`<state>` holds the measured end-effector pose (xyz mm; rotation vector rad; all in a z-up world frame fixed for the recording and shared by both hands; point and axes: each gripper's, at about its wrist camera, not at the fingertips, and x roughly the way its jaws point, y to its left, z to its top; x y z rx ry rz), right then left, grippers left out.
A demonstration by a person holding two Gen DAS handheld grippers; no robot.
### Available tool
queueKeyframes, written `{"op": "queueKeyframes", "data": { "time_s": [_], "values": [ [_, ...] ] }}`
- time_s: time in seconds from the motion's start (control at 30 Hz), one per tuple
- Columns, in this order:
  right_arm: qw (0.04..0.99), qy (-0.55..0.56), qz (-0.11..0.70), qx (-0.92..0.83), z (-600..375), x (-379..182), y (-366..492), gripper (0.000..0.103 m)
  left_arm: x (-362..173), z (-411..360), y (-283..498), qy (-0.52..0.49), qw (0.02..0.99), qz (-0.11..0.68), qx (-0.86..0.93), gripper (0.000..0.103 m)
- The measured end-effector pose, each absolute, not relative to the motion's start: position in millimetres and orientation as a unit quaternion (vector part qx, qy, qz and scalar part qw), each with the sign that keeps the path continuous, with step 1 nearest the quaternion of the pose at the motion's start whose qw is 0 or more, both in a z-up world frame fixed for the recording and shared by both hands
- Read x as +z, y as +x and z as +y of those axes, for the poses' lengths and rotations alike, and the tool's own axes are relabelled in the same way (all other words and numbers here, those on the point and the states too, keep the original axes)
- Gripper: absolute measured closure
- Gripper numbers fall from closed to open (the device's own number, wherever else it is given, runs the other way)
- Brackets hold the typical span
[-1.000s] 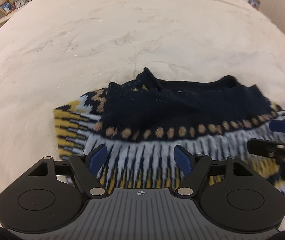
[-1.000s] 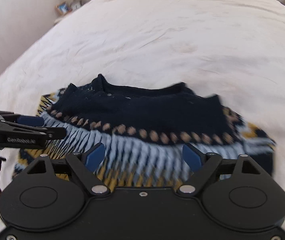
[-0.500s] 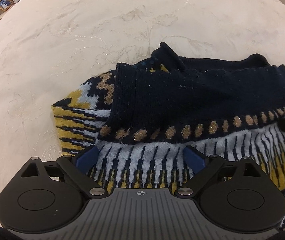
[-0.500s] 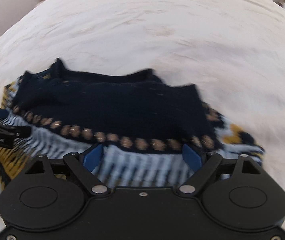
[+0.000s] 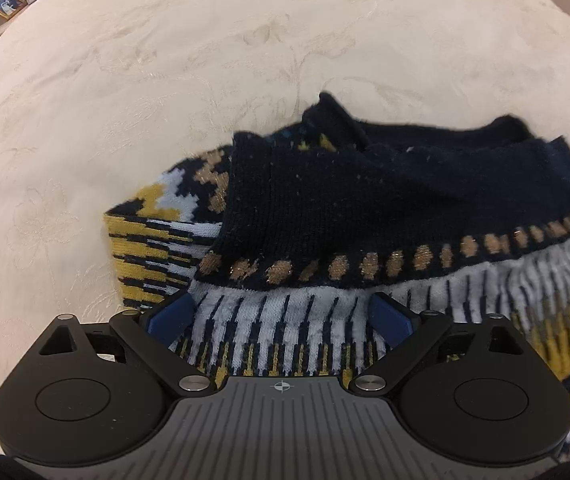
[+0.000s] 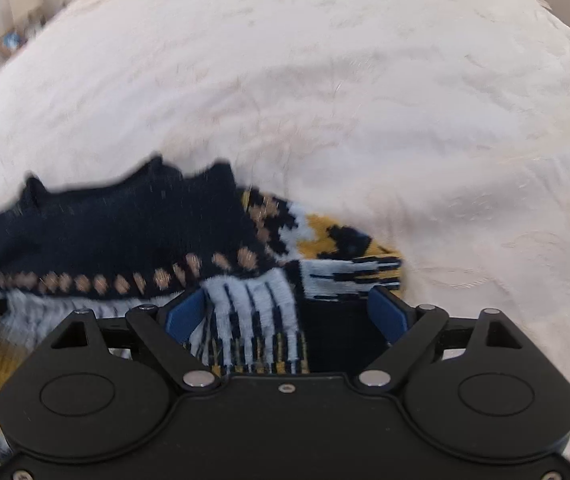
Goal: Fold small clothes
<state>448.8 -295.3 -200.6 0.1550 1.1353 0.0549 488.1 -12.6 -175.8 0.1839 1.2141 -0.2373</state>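
Cream bedspread [image 5: 165, 100] underneath, with a navy, white and mustard knitted sweater [image 5: 365, 216] lying folded upon it, navy band uppermost; left gripper [image 5: 281, 316] low over the white-striped hem, jaws spread wide, and right gripper [image 6: 285, 314] likewise wide apart above the sweater's right end.

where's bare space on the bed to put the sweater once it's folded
The bedspread is bare beyond the sweater, toward the picture frame, and left of it. In the right view it is bare on the sweater's right. It is crowded near both grippers, whose fingers straddle the knit.
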Motion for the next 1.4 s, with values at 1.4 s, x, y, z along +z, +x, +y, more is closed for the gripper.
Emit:
{"op": "queueKeyframes", "data": {
  "time_s": [1.4],
  "values": [
    [0.808, 0.264, 0.523, 0.060, -343, -167, 292, 0.001, -116, -70, 429, 0.009, 0.830, 0.553, -0.077, 0.022]
  ]
}}
